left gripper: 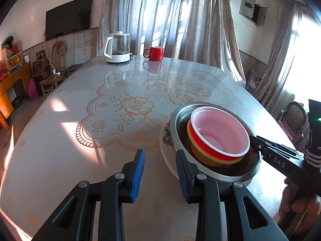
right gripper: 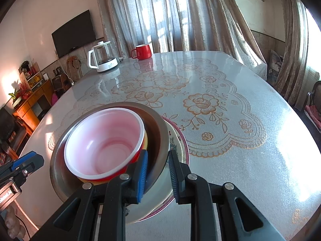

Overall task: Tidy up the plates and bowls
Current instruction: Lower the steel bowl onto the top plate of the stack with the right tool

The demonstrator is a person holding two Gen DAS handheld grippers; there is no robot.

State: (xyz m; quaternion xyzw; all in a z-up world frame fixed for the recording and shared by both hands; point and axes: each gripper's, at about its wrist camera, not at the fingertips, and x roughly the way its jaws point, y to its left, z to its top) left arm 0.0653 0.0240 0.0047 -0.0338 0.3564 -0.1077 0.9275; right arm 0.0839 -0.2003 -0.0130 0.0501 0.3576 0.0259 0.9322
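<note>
"Four pieces sit in one pile near the table's point(left gripper: 80, 100) edge: a floral plate point(right gripper: 178, 140), a steel bowl point(right gripper: 156, 124) on it, then a yellow bowl point(left gripper: 198, 152) with a red bowl point(right gripper: 104, 140) nested inside."

"How are my fingers?"

"Your left gripper point(left gripper: 160, 152) is spread, empty, just beside the plate. Your right gripper point(right gripper: 158, 152) is parted astride the steel bowl's wall, not pinching."

"How will they handle?"

"I'd guess the plastic bowls are light and flexible, so pinch a rim. The plate looks breakable and slick, so slide it and grip its edge."
</note>
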